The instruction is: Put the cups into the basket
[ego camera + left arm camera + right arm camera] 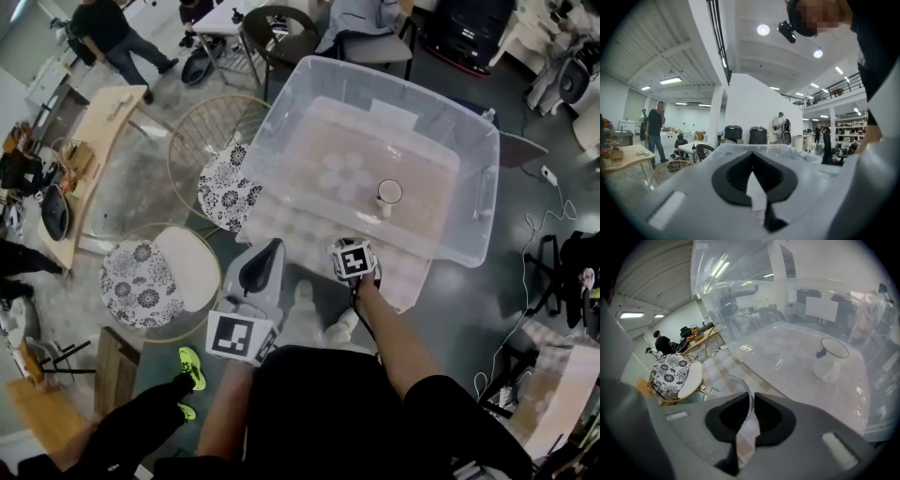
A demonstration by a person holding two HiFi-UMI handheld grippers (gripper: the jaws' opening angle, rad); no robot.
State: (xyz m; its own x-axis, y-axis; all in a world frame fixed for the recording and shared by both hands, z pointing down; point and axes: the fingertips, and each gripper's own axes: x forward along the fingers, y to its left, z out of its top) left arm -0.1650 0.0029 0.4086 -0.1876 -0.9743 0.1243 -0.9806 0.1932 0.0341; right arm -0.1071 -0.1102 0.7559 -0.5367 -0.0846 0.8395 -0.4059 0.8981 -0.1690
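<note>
Right gripper (752, 398) jaws pinch the rim of a clear cup (725, 379), low centre in its view, standing on checked cloth (722, 365) just outside the basket (473, 220). Inside the basket, right of centre, a white cup (387, 196) stands upright. Left gripper (751, 155), lower left in the head view, has its jaws together, empty.

The basket (281, 131) is open on top, so I can enter from above. Its tall near wall stands between its floor and my right tool (751, 397), which grips a clear cup (726, 385) just outside it. Inside, only a white cup (388, 195) right of centre takes room. A wire chair (225, 183) and a second chair (155, 272) crowd the counter's (410, 281) left side.
</note>
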